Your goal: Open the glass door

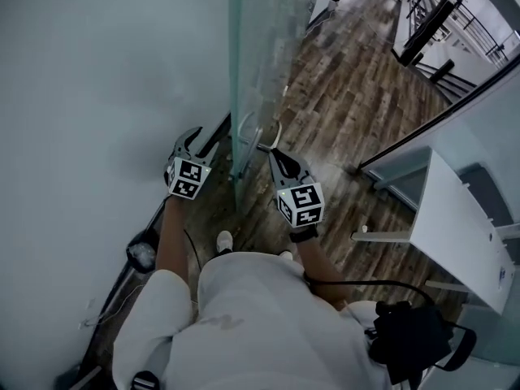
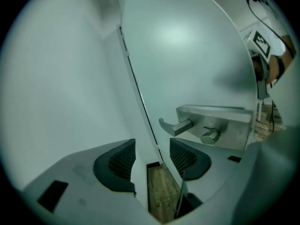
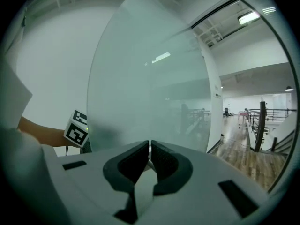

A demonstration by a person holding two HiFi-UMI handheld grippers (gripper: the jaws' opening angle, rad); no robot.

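The frosted glass door (image 1: 258,47) stands edge-on in front of me in the head view, with a metal lever on each face. My left gripper (image 1: 188,146) is on the door's left side, my right gripper (image 1: 279,154) on its right side, close to the right lever (image 1: 273,133). In the left gripper view the left gripper (image 2: 152,146) is open, and the door's lever handle (image 2: 176,125) and lock plate (image 2: 220,123) lie just beyond its right jaw, untouched. The right gripper (image 3: 150,146) is shut, pads together, facing the glass (image 3: 150,78); nothing shows between them.
A white wall (image 1: 89,96) runs close on the left. A white desk (image 1: 463,234) stands at the right, and black railings (image 1: 431,23) lie farther off on the wooden floor (image 1: 349,112). A black bag (image 1: 410,340) hangs at the person's right side.
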